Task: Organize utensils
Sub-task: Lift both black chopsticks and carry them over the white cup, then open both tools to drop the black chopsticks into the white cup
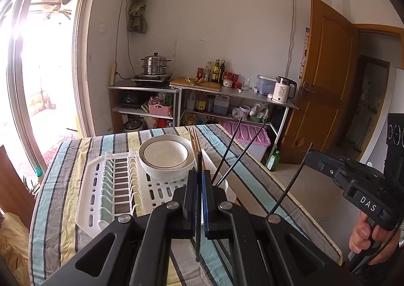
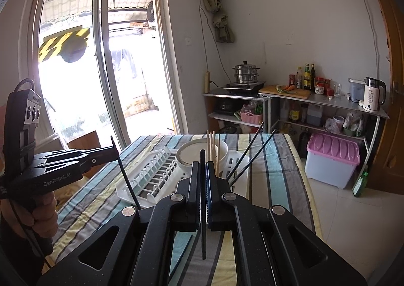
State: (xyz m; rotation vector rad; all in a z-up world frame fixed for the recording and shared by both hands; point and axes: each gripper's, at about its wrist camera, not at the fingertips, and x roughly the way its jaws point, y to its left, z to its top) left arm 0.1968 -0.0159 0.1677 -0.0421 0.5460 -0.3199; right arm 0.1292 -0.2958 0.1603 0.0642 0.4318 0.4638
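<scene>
Two pairs of tongs are raised above the striped worktop [image 1: 75, 159], each clamped on a single dark chopstick. Nearest in the left wrist view, the left tongs [image 1: 200, 175] have their jaws pressed together around a dark chopstick [image 1: 198, 210] that stands almost upright between the pads, its lower end hanging below them. In the right wrist view the right tongs [image 2: 202, 167] are likewise closed on another dark chopstick [image 2: 203, 210], held upright with its tip poking just above the jaws. Each unit also shows in the other's camera: the right one off to the side of the worktop edge [image 1: 328, 167], the left one over the near left part of the cloth [image 2: 101, 154].

Just beyond the tongs sits a white dish rack [image 1: 101, 185] on the worktop, with a row of plate slots along its middle. A stack of white bowls [image 1: 164, 157] with a dark rim line rests in the rack's far part. Beside the bowls, a white utensil cup [image 2: 240, 159] at the rack's end holds several pale wooden chopsticks [image 2: 212, 144] standing upright and two black chopsticks [image 2: 252, 154] leaning outward; whether the wooden ones stand inside the cup or behind the bowls is hard to tell.

Farther back, metal shelves along the wall carry a steamer pot [image 1: 154, 63], bottles and a white kettle [image 1: 284, 90].
</scene>
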